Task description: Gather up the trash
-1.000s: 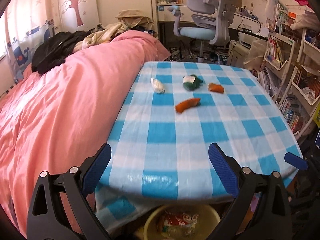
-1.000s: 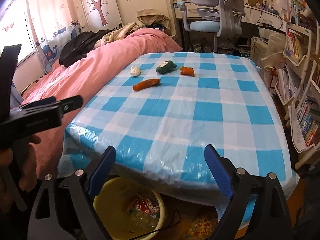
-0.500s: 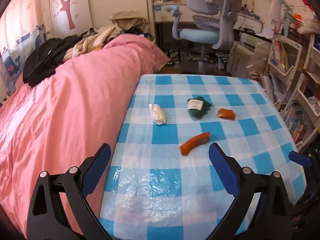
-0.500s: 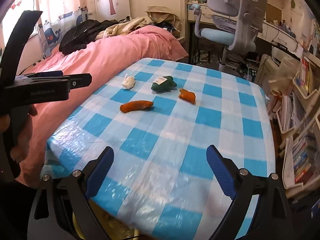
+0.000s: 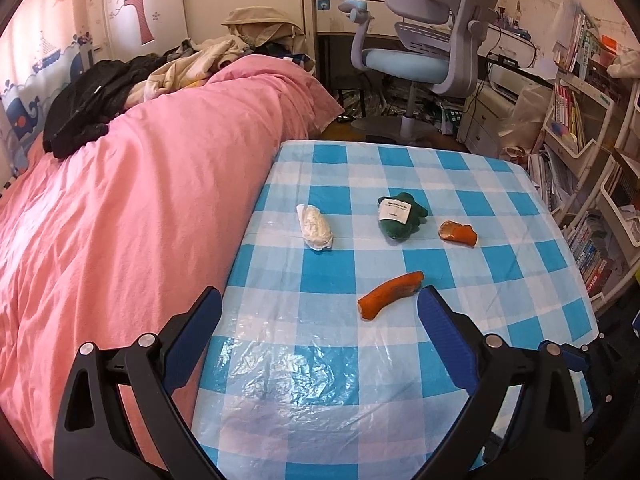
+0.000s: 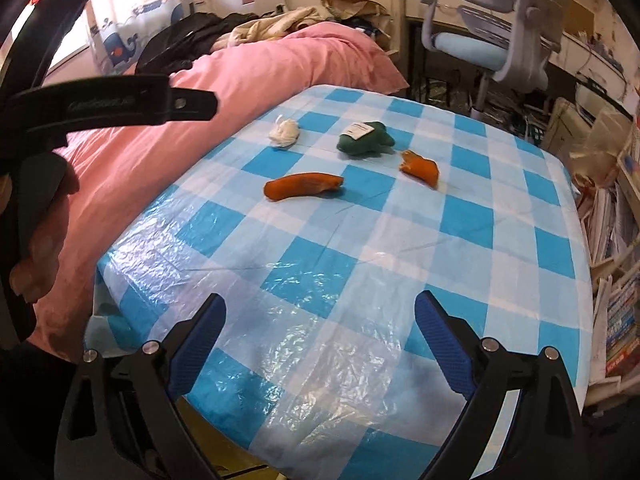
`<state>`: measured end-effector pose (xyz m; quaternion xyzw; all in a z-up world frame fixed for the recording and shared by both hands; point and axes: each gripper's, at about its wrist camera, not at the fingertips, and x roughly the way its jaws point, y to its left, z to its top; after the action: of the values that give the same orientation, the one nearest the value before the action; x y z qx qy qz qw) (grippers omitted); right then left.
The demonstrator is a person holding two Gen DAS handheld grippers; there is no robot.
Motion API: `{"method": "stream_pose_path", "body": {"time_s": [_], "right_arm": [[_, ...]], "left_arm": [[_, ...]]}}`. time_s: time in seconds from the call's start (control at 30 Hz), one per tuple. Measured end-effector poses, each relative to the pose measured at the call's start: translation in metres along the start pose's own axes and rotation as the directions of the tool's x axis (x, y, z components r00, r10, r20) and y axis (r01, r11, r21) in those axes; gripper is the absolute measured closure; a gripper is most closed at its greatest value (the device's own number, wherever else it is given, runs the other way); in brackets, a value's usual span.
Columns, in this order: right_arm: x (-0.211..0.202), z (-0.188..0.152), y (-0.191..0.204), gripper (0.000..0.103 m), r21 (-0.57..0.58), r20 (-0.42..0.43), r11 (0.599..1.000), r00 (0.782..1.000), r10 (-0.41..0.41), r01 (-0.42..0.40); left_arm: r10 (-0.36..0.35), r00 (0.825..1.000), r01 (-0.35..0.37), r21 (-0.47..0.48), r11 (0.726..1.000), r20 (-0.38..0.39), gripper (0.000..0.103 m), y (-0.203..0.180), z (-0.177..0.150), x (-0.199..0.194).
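Blue-checked plastic covers the tabletop, where four scraps lie apart: a long orange peel nearest, a white wad, a green crumpled wrapper and a short orange piece. Left tongs and right tongs both gape wide, holding nothing, beside a pink bed.

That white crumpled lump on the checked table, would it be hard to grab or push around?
The white wad looks like scrunched tissue or plastic: probably very light and squashy. Pushed, it would likely skid on the glossy tablecloth rather than roll.
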<state>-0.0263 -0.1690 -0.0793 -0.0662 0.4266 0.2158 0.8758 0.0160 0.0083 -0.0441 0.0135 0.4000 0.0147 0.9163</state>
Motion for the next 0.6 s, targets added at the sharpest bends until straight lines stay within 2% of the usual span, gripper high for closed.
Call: {"method": "stream_pose_path", "body": {"time_s": [0.6], "right_arm": [[0.006, 0.006, -0.005, 0.012, 0.006, 0.011, 1.000, 1.000, 0.008, -0.008]], "left_arm": [[0.000, 1.000, 0.000, 0.030, 1.000, -0.025, 0.008, -0.012, 0.005, 0.010]]}}
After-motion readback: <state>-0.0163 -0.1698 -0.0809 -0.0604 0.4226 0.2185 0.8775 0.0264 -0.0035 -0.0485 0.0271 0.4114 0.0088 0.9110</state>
